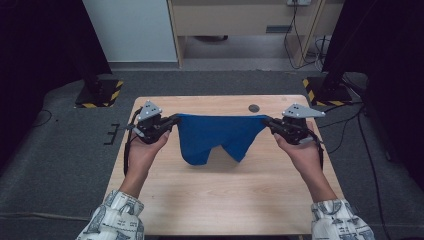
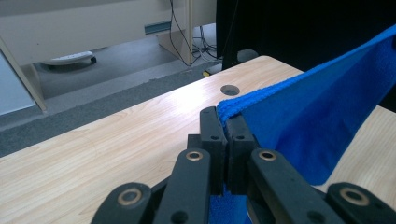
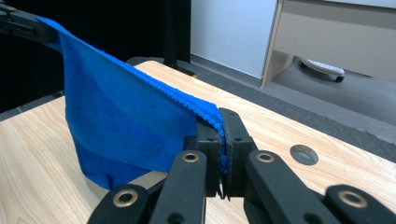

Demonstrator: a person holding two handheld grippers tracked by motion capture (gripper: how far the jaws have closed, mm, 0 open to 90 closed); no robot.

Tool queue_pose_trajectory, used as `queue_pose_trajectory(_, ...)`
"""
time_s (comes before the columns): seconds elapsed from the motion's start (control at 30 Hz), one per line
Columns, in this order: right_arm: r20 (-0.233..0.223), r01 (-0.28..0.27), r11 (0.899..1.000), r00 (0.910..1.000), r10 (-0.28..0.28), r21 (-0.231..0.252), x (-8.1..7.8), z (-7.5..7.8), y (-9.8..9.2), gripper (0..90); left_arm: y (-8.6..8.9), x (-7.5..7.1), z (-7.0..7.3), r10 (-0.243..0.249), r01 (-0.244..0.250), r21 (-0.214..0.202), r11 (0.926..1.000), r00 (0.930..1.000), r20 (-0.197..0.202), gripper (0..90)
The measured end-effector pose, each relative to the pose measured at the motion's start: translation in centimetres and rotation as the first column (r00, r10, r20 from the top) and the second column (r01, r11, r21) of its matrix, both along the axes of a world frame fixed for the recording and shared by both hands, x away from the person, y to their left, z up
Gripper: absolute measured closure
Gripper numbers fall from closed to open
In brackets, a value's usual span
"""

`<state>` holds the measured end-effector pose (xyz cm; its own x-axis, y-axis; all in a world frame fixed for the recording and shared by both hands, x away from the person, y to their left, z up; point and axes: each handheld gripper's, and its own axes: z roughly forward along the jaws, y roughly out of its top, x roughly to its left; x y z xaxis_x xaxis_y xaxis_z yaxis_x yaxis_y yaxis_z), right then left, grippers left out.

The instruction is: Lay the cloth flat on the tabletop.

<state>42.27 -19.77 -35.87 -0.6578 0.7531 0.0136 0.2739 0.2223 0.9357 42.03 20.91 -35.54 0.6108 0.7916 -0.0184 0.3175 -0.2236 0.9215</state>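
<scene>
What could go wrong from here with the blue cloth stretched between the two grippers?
The left gripper and right gripper each pinch only a thin edge of the blue cloth, so more pull might slip a corner free. The cloth's lower edge hangs uneven above the table, so laying it down now could leave folds.

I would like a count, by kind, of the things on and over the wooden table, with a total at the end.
Blue terry cloth, stretched between the grippers above the table: 1
Black two-jaw grippers, left gripper and right gripper, each shut on a top corner of the cloth: 2
Light wooden table with a round hole: 1
Total: 4
</scene>
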Motion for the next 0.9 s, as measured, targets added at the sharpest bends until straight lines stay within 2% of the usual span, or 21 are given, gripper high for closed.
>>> queue_pose_trajectory(0.3,0.026,-0.01,1.0,0.9996,0.01,0.006,-1.2,0.8,-0.4,88.1,-0.3,-1.1,0.9,-0.017,0.016,0.016,0.9997,0.9995,0.027,88.4)
queue_pose_trajectory(0.7,0.036,0.0,1.0,0.9994,0.0,0.017,-1.6,1.3,-1.1,88.1,-0.8,-1.4,1.6,-0.031,0.03,0.019,0.9993,0.9989,0.035,88.4)
queue_pose_trajectory(0.9,0.056,-0.015,1.0,0.9983,0.014,0.018,-2.6,1.8,-1.5,88.0,-0.9,-2.7,2.5,-0.053,0.052,0.021,0.9984,0.997,0.056,88.4)
